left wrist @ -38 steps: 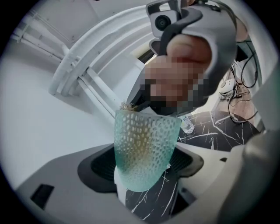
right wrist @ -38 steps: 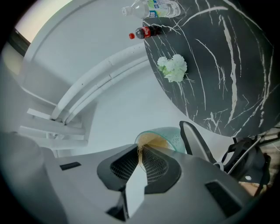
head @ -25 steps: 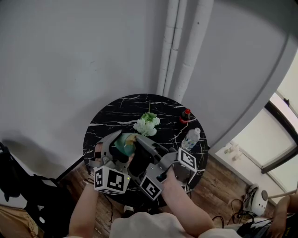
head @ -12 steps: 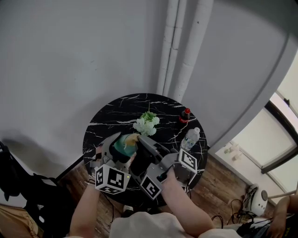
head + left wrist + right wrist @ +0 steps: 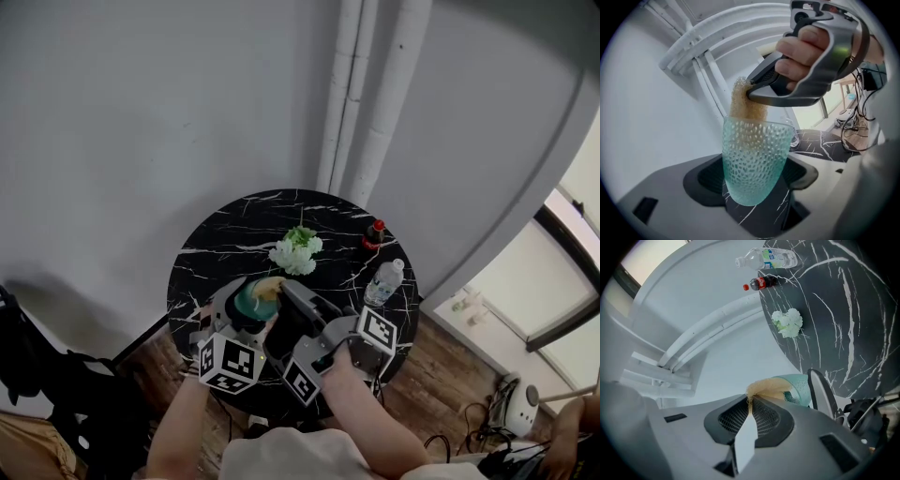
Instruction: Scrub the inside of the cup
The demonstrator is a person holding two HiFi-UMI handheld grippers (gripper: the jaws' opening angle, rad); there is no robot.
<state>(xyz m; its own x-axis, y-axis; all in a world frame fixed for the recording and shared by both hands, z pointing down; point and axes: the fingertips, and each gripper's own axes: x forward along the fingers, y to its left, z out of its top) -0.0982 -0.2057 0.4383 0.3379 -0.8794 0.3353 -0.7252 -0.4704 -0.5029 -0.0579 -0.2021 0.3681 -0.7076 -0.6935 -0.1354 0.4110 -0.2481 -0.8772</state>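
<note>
Left gripper point(image 5: 754, 180) clamped on teal cup point(image 5: 752, 150), centre of left gripper view, over table point(image 5: 216, 253); right gripper point(image 5: 750, 404) pinched tight on tan sponge point(image 5: 768, 387), sponge dipping into cup mouth

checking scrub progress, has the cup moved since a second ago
Yes, the cup has dropped slightly lower in the head view, away from the white flowers.

The left gripper point(image 5: 238, 313) points toward one o'clock, its jaws clamped on the cup point(image 5: 752, 161). The right gripper point(image 5: 279, 317) points toward eleven o'clock, its jaws pinching the sponge point(image 5: 765, 388).
</note>
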